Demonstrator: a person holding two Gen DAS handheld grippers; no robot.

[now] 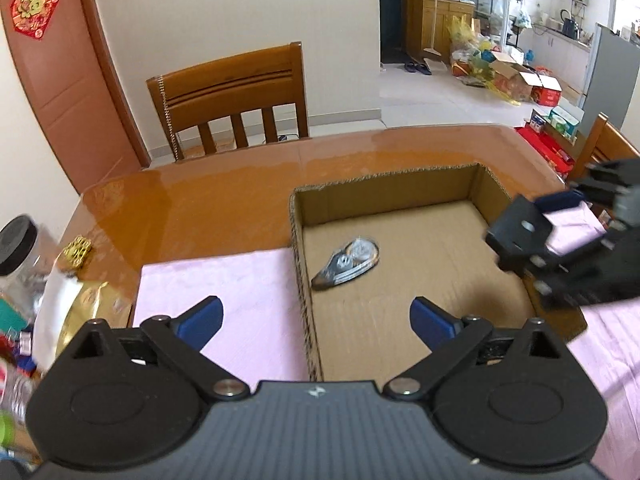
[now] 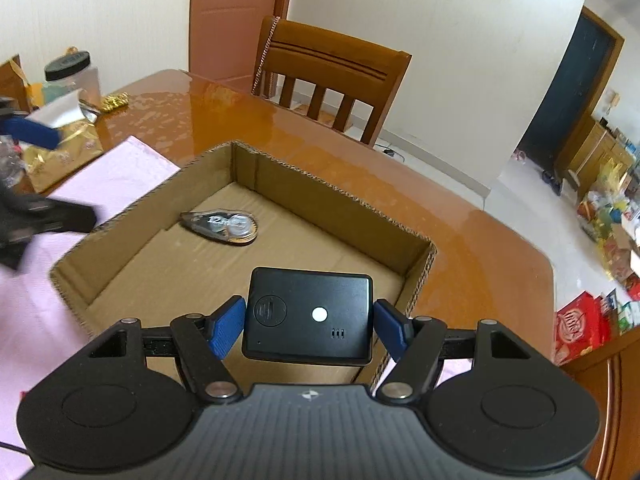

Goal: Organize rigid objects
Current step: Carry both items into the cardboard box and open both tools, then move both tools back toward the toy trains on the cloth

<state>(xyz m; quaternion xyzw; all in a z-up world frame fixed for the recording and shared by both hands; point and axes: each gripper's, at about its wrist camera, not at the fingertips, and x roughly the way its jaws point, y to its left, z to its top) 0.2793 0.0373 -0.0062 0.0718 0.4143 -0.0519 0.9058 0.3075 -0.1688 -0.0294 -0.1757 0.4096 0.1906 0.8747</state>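
A shallow cardboard box (image 1: pixel 298 264) (image 2: pixel 352 204) sits on the wooden table. A clear correction-tape dispenser (image 1: pixel 346 266) (image 2: pixel 224 222) lies inside it. My right gripper (image 2: pixel 310 324) is shut on a flat black device (image 2: pixel 308 314) with a white dot, held above the box's near right corner. In the left wrist view the device (image 1: pixel 518 236) and right gripper (image 1: pixel 568 236) hover over the box's right wall. My left gripper (image 1: pixel 316 320) is open and empty above the box's near left wall.
A pink cloth (image 1: pixel 216 300) (image 2: pixel 116 176) lies under and beside the box. A gold bag (image 2: pixel 60 156), a black-lidded jar (image 2: pixel 72 76) and clutter sit at the table's left. A wooden chair (image 1: pixel 232 96) stands beyond the table.
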